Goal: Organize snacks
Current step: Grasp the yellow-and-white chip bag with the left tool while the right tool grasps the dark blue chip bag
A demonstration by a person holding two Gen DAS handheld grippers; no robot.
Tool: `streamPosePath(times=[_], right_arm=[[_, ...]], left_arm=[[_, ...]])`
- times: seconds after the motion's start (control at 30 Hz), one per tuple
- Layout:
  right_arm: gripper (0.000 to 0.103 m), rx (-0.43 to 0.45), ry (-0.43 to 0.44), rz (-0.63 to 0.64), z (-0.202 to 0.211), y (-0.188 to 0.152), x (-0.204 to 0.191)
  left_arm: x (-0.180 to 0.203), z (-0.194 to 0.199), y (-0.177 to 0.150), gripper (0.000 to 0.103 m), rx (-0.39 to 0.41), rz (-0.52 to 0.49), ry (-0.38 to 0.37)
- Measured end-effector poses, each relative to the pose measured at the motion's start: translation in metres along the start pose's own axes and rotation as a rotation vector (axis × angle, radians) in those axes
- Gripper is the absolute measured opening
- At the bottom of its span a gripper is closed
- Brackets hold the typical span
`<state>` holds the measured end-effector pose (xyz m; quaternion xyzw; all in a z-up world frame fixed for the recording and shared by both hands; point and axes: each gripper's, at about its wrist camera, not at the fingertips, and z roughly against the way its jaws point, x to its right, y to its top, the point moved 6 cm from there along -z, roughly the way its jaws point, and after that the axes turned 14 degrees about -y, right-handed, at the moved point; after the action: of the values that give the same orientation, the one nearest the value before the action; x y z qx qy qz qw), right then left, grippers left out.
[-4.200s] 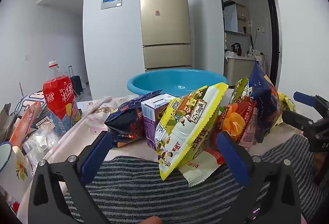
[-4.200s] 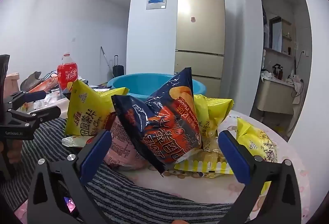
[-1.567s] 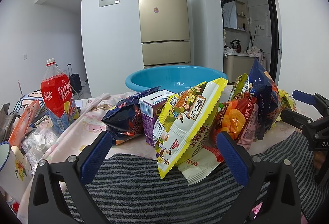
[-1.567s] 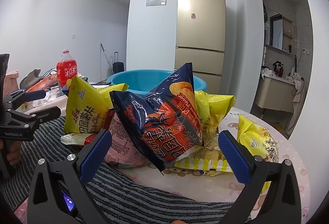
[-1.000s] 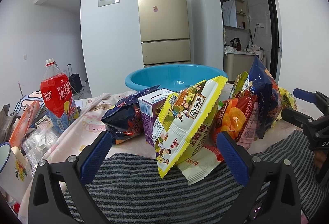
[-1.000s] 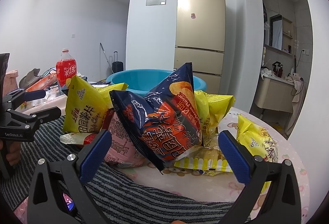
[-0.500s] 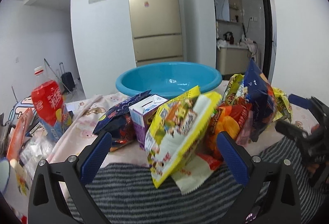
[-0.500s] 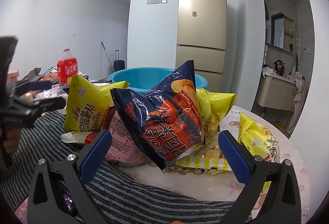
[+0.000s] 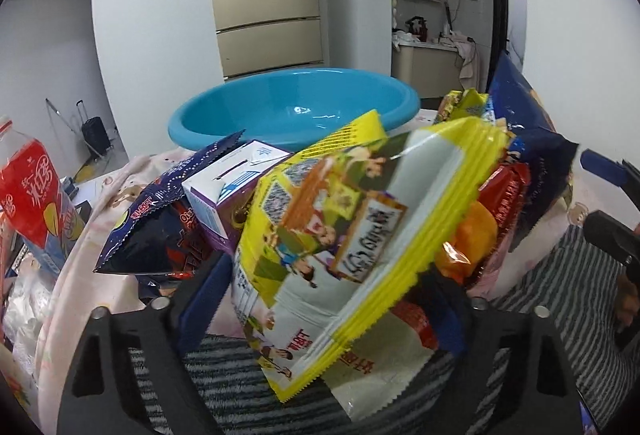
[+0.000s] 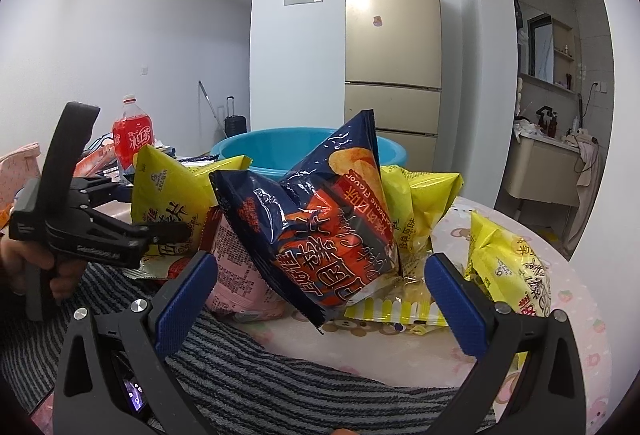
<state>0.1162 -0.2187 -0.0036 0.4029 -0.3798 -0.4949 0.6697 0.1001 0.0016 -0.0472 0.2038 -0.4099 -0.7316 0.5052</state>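
A: State of the left gripper [image 9: 324,299]?

B: Jaws closing around the yellow snack bag [image 9: 348,235], which leans on the purple carton [image 9: 228,195] in front of the blue basin [image 9: 296,115]. Contact by the pads is not confirmed. Seat them on the bag's lower body, clear of the carton.

A: Right gripper [image 10: 320,287]?

B: Spread wide and empty before the dark blue chip bag [image 10: 320,219]. Hold it clear.

"Barbecue Flavor" is printed in white on the red panel of the dark blue chip bag [image 10: 320,219], beside large Chinese characters. Chinese characters are also carried by the red bottle label [image 10: 134,137] and the yellow snack bags [image 10: 172,195]. Fridge lettering is too small to be read.
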Motion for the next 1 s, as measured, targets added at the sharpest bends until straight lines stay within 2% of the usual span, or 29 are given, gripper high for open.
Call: streamPosePath(times=[0.1,0.17,0.2,0.4,0.57,0.67,0.77,0.9,1.0], right_arm=[[0.103,-0.008,0.006,-0.015,-0.002,0.0,0.002],[0.103,-0.013,0.012,-0.028,-0.003,-0.001,0.005],[0.103,-0.015,0.014,-0.035,-0.003,0.0,0.006],[0.103,-0.024,0.029,-0.079,-0.005,0.001,0.015],[0.103,-0.01,0.07,-0.094,-0.003,0.008,0.017],[0.103,-0.069,0.099,0.062,-0.017,0.009,0.0],[0.103,-0.049,0.029,0.226,-0.031,0.01,-0.01],[0.103,-0.106,0.073,0.264,-0.054,0.014,-0.016],[0.103,-0.126,0.001,0.314,-0.071,0.013,-0.02]], left_arm=[[-0.008,0.008,-0.004,0.075,0.025,0.021,-0.02],[-0.013,0.017,-0.006,0.072,0.047,0.027,-0.035],[-0.013,0.02,-0.007,0.065,0.058,0.022,-0.037],[-0.002,0.047,-0.005,0.063,0.146,-0.041,-0.027],[-0.001,0.061,-0.001,0.062,0.199,-0.05,-0.03],[0.0,0.064,0.003,0.062,0.211,-0.044,-0.031],[0.008,0.052,0.012,0.062,0.217,-0.045,-0.029],[0.012,0.053,0.011,0.062,0.219,-0.035,-0.035],[0.012,0.053,0.01,0.062,0.222,-0.029,-0.035]])
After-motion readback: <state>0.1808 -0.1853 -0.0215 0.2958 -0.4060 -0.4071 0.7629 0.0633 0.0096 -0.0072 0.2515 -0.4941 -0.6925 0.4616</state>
